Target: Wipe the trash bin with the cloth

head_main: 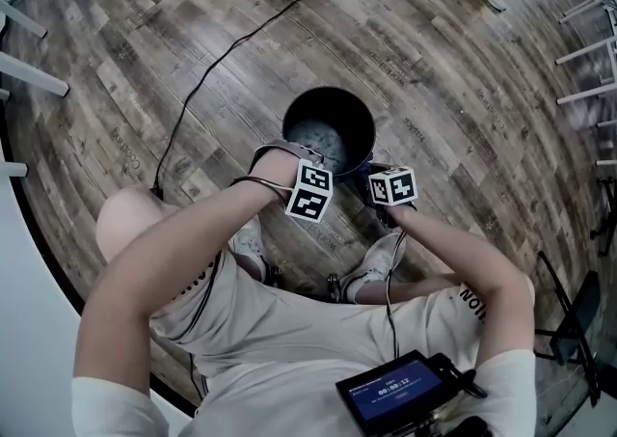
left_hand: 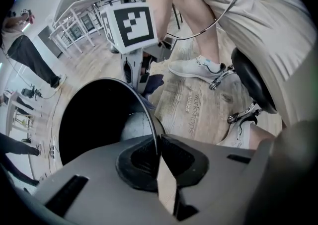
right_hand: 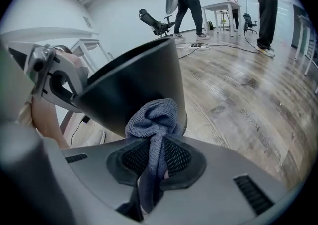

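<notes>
Two tongs engaged: left tongs [left_hand: 158, 145] clamped on trash bin [left_hand: 102, 119] rim, right tongs [right_hand: 156, 158] clamped on blue-grey cloth [right_hand: 151, 115] at the bin's outer wall; "workshops" lettering [left_hand: 193, 114] on wooden floor [left_hand: 180, 86], centre of left gripper view.

Trash bin [head_main: 328, 122] on floor [head_main: 463, 88] before feet [head_main: 378, 263]; left tool [left_hand: 158, 145] at rim; cloth [right_hand: 151, 118] at outer wall.

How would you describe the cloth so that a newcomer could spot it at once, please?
On the wooden floor stands a round black bin. Beside its outer wall the right hand-held gripper pinches the cloth: crumpled and blue-grey, unlike the smooth dark bin.
</notes>
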### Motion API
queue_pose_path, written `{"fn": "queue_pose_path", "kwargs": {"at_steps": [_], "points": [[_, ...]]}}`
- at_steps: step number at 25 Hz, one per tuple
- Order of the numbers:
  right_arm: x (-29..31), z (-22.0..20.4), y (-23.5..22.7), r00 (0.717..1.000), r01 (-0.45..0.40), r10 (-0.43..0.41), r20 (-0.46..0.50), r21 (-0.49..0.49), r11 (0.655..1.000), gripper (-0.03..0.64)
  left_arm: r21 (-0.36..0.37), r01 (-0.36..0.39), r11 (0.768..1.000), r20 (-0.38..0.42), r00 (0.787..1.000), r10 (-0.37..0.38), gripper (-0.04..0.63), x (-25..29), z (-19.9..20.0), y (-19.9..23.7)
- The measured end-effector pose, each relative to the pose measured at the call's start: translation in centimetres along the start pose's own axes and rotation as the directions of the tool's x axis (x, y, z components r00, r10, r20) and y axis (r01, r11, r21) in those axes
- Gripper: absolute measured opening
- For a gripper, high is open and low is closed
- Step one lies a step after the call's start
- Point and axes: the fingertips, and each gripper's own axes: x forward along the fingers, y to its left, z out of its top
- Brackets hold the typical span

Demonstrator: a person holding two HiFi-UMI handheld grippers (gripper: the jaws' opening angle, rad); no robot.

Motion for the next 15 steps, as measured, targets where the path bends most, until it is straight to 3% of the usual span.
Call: {"fn": "queue_pose_path", "kwargs": {"at_steps": [9,15], "points": [[6.6,-3.3,-3.8,0.997,0.069,-0.064,-0.044,0.128,0.989,0.060,-0.004,0.007,1.000,0.013,1.000,-0.007,0.028,0.1,0.2,0.1],[9.5,-4.5,-6.2,0.991,0.130,-0.118,-0.057,0.271,0.954,0.060,-0.011,-0.006,1.000,0.013,1.000,0.006,0.028,0.1,0.2,0.2]]}}
